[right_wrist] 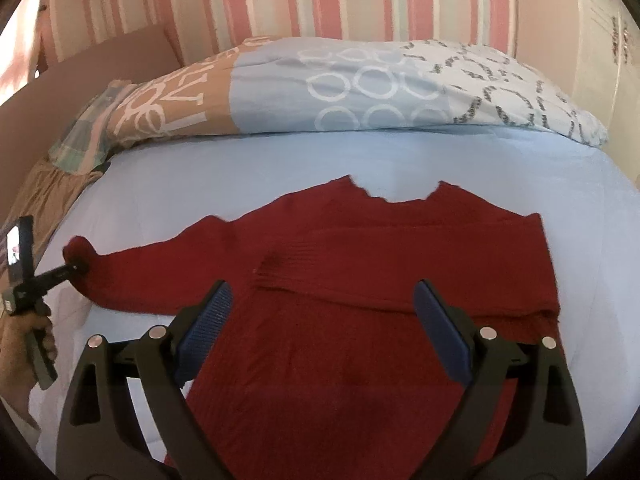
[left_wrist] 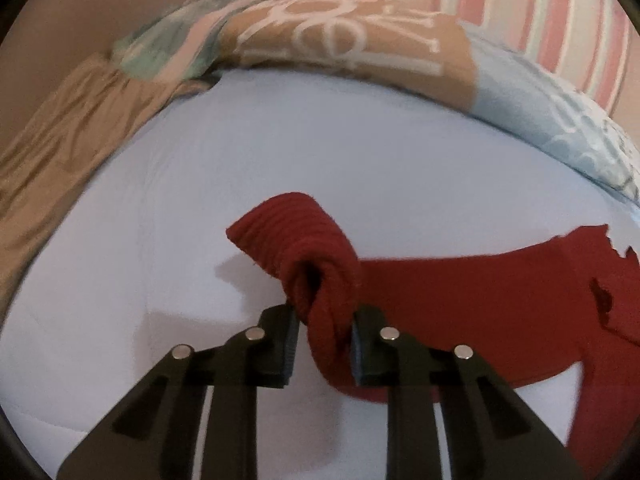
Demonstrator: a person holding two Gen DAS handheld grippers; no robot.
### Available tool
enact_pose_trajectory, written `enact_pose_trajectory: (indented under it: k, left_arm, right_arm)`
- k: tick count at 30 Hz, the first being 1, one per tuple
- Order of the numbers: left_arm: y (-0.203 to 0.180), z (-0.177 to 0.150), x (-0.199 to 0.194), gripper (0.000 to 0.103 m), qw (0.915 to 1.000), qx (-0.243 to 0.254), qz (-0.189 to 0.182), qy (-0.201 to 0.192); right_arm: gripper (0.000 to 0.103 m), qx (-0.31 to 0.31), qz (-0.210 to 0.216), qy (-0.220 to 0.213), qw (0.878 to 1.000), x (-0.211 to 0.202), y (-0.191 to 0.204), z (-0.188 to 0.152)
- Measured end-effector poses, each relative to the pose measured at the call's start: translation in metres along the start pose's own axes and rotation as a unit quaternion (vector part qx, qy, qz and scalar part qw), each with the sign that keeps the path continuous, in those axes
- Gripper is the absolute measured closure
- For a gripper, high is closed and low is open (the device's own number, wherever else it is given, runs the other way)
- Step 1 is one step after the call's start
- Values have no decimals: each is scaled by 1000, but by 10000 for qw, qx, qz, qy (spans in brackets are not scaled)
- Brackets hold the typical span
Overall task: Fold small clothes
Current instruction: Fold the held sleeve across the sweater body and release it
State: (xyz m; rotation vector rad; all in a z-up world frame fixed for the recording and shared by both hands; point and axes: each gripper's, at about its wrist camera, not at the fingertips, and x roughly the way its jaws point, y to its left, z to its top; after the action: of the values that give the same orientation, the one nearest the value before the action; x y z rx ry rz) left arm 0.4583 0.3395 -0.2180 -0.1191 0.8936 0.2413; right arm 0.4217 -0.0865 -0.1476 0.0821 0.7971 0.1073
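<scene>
Two grippers work over a red sweater (right_wrist: 360,280) spread flat on a pale blue bed sheet (right_wrist: 440,160). The sweater lies near the middle of the sheet, its zigzag neckline toward the pillow (right_wrist: 360,88) at the head of the bed. One sleeve is folded across the chest; its ribbed cuff (right_wrist: 280,272) rests on the body of the sweater. The other sleeve (right_wrist: 160,256) stretches out sideways from the sweater, away from the folded one.

The left gripper (left_wrist: 324,340) is closed on that outstretched sleeve near its cuff (left_wrist: 288,232): both black pads press the bunched red knit between them, and the ribbed end flops over above the fingers, lifted off the sheet. In the right wrist view this gripper (right_wrist: 74,268) shows small at the sleeve's tip, with the person's hand (right_wrist: 24,344) on its handle.

The right gripper (right_wrist: 322,320) hovers over the sweater's lower body with its jaws wide apart, blue pads (right_wrist: 208,320) facing inward and nothing between them; whether it touches the knit I cannot tell.

Beyond the sweater, past the pillow, stands a wall with pink and white stripes (right_wrist: 280,0). A tan cloth (left_wrist: 60,148) hangs at the sheet's edge on the side of the held sleeve.
</scene>
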Motion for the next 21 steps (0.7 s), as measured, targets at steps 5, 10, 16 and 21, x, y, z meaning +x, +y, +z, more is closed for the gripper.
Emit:
enact_pose_trajectory:
  k: [5,10,16,21]
  left_arm:
    - [-60,22,-27,81,9989,325,-245,-229]
    - [-132,39,-62,81,9947,573,-669,-523]
    - [-223,43,-76,81,9875,997,-1094,-548]
    - [-292,36,-77,81,9811,1285,-1367,-480]
  right_arm:
    - [11,218,-33,33,9998,-2,-26,3]
    - [11,396,-152,10,9991,-9,-58,6]
    - [11,891,-213,-93,9958,-23,-106,7]
    - [10,1046,-272,-163,9940,-30,-132,5]
